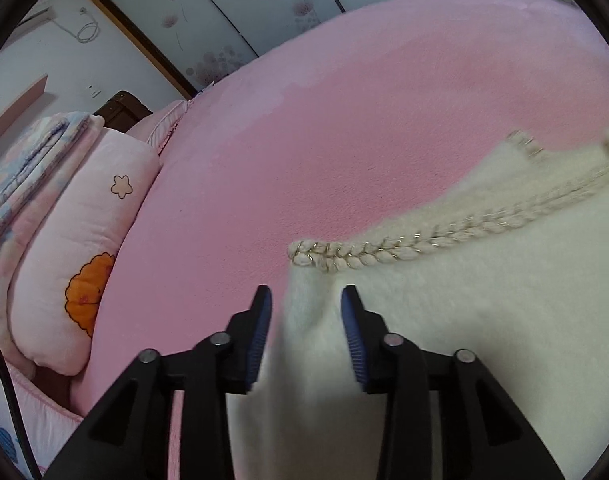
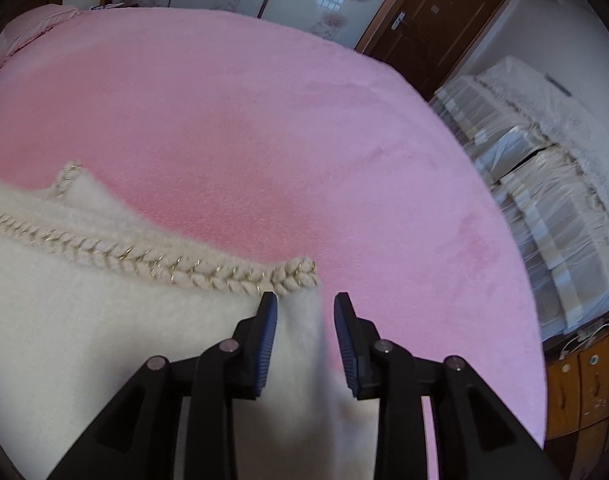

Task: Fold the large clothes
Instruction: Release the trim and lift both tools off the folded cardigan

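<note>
One fold looks laid — both the left gripper [image 1: 304,294] and right gripper [image 2: 306,300] stand part-open, gripping nothing, straddling the garment's [image 1: 484,300] braided-edge corners on the bed [image 1: 344,120]; further folds likely remain.

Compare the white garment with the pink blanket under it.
The white garment is fluffy, with a braided gold-flecked trim; the pink blanket is plain, with a short nap. The garment covers only the near part; the blanket spreads far wider. Both lie flat.
</note>
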A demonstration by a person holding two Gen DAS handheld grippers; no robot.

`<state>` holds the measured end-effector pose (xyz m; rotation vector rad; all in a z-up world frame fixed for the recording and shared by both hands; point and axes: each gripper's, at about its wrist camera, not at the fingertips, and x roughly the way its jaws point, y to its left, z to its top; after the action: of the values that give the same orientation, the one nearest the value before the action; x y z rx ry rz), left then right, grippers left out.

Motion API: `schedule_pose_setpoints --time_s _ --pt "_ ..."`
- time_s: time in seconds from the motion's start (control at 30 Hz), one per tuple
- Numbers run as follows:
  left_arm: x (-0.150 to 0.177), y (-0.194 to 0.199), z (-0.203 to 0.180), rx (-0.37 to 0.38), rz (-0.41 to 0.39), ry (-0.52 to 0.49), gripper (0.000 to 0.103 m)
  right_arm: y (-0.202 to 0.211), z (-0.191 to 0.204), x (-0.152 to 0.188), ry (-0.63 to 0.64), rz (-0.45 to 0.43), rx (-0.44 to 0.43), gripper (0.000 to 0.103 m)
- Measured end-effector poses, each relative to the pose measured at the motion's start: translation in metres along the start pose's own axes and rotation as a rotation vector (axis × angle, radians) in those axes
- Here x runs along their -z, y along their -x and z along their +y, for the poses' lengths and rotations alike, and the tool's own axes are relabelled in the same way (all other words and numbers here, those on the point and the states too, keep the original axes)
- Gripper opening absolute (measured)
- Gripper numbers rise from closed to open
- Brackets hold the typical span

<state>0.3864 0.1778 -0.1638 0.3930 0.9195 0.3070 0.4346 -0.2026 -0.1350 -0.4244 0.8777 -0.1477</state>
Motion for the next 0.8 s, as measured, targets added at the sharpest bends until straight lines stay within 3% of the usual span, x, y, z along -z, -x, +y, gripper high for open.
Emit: schedule_pose_setpoints --time_s 0.03,0.13,0.27,0.37,0.43,0.57,0.67,0.8 --pt "0.003 0.018 0.005 0.045 -0.025 0.030 0.044 0.013 -0.001 0.002 -0.013 -0.015 -0.018 0.029" --pt "0.010 0.067 0.013 0.156 -0.056 0.110 0.071 0.059 0.000 0.012 -0.073 -0.034 -0.148 0.029" --pt "0.027 0.119 0.004 0.316 -0.018 0.181 0.074 0.115 0.035 0.029 -0.073 -0.080 -0.291 0.029" --pt "0.048 0.139 -0.015 0.401 0.010 0.252 0.074 0.143 0.071 0.047 -0.118 -0.097 -0.455 0.029" --pt "0.064 0.144 -0.031 0.391 0.015 0.260 0.074 0.151 0.096 0.062 -0.152 -0.092 -0.548 0.029" --pt "0.101 0.133 -0.052 0.305 0.078 0.267 0.074 0.147 0.132 0.096 -0.155 -0.039 -0.600 0.029" --pt "0.125 0.127 -0.038 0.296 0.067 0.300 0.077 0.145 0.130 0.117 -0.102 -0.083 -0.552 0.027" --pt "0.151 0.116 0.001 0.233 0.092 0.352 0.083 0.133 0.087 0.142 -0.091 -0.083 -0.385 0.026"
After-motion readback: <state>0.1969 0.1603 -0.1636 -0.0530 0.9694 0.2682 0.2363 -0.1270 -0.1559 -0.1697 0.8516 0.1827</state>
